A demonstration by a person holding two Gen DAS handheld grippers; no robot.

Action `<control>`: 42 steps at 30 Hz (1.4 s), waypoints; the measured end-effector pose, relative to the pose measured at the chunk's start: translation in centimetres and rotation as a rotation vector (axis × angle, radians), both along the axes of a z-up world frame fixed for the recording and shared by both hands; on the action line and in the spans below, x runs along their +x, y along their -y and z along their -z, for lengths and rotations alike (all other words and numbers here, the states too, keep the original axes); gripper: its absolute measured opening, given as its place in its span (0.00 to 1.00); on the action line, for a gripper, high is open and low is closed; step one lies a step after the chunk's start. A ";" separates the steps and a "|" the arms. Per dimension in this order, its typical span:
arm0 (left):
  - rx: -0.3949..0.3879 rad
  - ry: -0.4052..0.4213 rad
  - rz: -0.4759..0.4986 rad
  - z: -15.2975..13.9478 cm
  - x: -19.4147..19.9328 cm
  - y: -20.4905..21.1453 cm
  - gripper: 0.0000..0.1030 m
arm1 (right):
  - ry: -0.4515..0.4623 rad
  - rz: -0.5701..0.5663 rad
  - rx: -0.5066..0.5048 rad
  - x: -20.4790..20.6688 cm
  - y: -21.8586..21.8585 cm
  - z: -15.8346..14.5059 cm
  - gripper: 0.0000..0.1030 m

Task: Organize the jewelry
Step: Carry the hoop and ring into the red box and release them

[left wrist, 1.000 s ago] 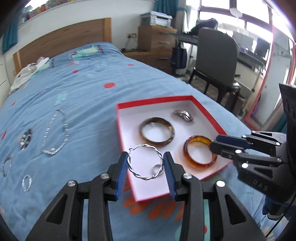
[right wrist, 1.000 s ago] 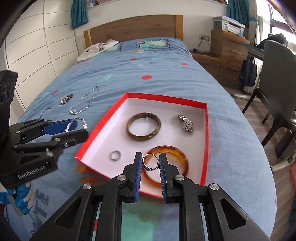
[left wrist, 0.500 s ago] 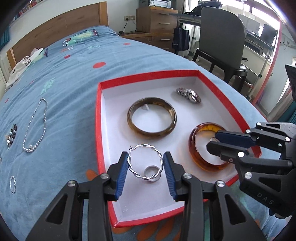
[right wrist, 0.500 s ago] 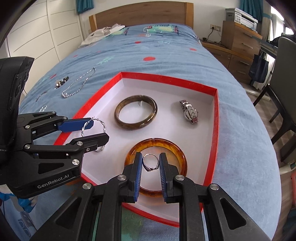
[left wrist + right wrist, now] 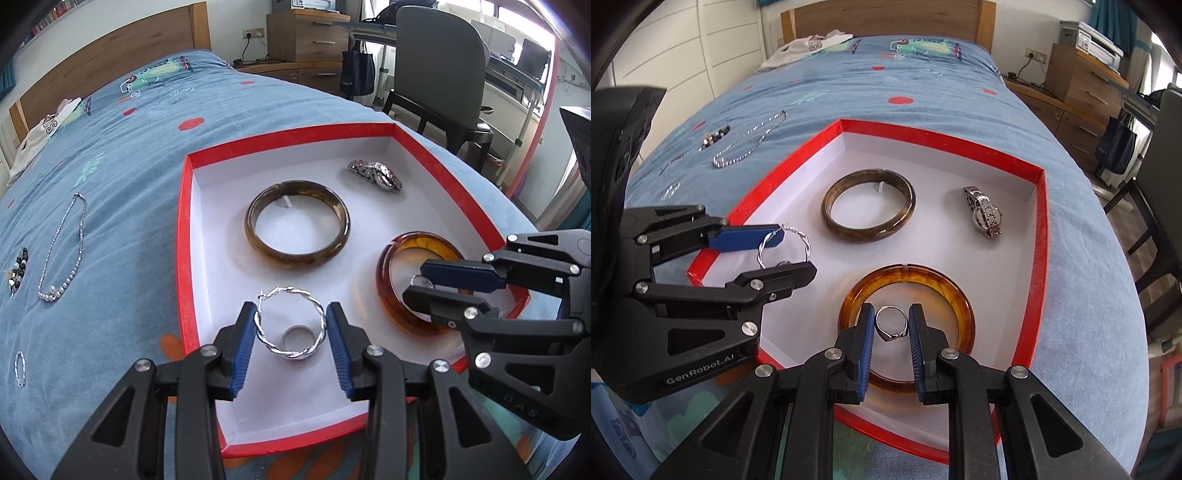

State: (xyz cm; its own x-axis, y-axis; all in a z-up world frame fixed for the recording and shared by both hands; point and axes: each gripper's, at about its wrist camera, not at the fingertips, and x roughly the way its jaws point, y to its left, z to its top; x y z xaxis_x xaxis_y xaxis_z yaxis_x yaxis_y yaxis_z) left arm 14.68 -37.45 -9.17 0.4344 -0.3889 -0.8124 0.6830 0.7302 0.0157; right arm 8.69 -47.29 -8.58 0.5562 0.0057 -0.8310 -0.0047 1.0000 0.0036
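On the blue bed [image 5: 110, 155], a red-rimmed box [image 5: 181, 236] holds a dark bangle [image 5: 297, 229], an amber bangle [image 5: 907, 328] and a watch [image 5: 984, 216]. The left tongs [image 5: 290, 325] clasp a twisted silver hoop [image 5: 290, 321] above a plain ring [image 5: 295, 338]. The right tongs [image 5: 892, 325] pinch a small ring [image 5: 892, 325] over the amber bangle. A chain [image 5: 62, 247] lies left of the box.

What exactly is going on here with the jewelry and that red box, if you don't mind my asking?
A person is sorting jewelry into a red box on the bed, using tongs in each hand. The left tongs hold a twisted silver hoop above a plain ring lying in the box. The right tongs hold a small silver ring over the amber bangle. A brown bangle and a watch already lie inside. A chain necklace and some smaller pieces are out on the blanket.
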 end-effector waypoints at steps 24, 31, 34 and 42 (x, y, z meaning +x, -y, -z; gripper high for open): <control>0.002 -0.018 -0.005 0.1 0.0 -0.3 0.36 | 0.004 0.036 0.013 -1.1 0.8 -1.1 0.20; -0.004 -0.007 0.004 -0.8 -0.8 -0.5 0.37 | 0.027 0.056 0.017 -1.8 0.9 -1.9 0.20; -0.018 0.001 0.014 -1.5 -1.1 -0.4 0.38 | 0.038 0.067 0.021 -2.1 1.0 -2.3 0.20; -0.043 0.025 0.036 -3.6 -2.4 -0.5 0.40 | 0.060 0.092 0.015 -3.1 1.1 -3.8 0.22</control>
